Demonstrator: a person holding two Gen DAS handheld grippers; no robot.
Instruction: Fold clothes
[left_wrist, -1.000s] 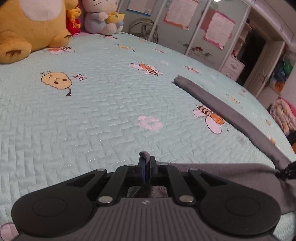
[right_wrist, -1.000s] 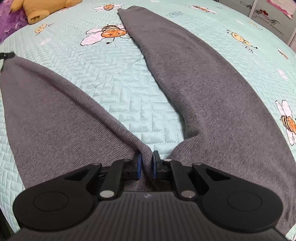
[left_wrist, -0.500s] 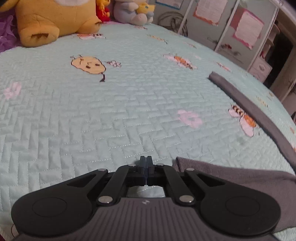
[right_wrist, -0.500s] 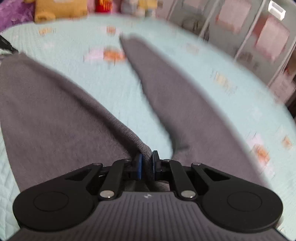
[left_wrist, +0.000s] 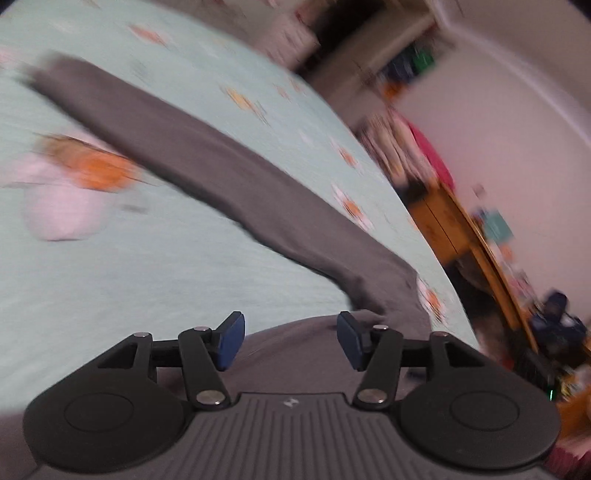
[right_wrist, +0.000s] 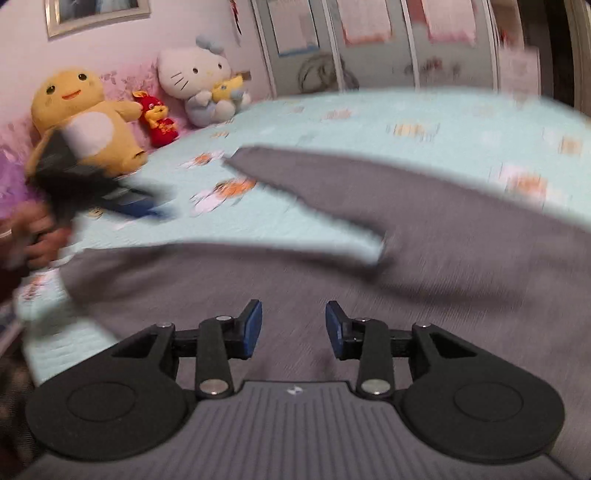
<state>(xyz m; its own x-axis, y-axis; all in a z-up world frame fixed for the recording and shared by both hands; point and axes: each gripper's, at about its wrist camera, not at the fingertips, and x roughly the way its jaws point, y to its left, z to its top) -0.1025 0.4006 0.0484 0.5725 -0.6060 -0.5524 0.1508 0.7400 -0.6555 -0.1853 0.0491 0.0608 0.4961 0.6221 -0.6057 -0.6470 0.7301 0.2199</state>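
Grey trousers (right_wrist: 424, 236) lie spread on a mint quilted bed (right_wrist: 406, 114), the two legs forming a V. In the left wrist view one grey leg (left_wrist: 207, 162) runs away diagonally over the bed (left_wrist: 129, 280). My left gripper (left_wrist: 288, 338) is open and empty above grey cloth near the trousers' crotch. My right gripper (right_wrist: 293, 330) is open and empty, held over the near grey cloth. The left gripper also shows blurred at the left of the right wrist view (right_wrist: 85, 188), held by a hand. Both views are motion-blurred.
Plush toys sit at the bed's head: a yellow bear (right_wrist: 81, 122), a small red doll (right_wrist: 159, 118) and a white cat (right_wrist: 203, 81). Wardrobe doors (right_wrist: 369, 40) stand behind the bed. A wooden desk with clutter (left_wrist: 476, 236) stands beyond the bed's right edge.
Both grippers have let go of the grey cloth and opened. Both have lifted and swung; the left view now faces right along a trouser leg, the right view toward the bed's head.
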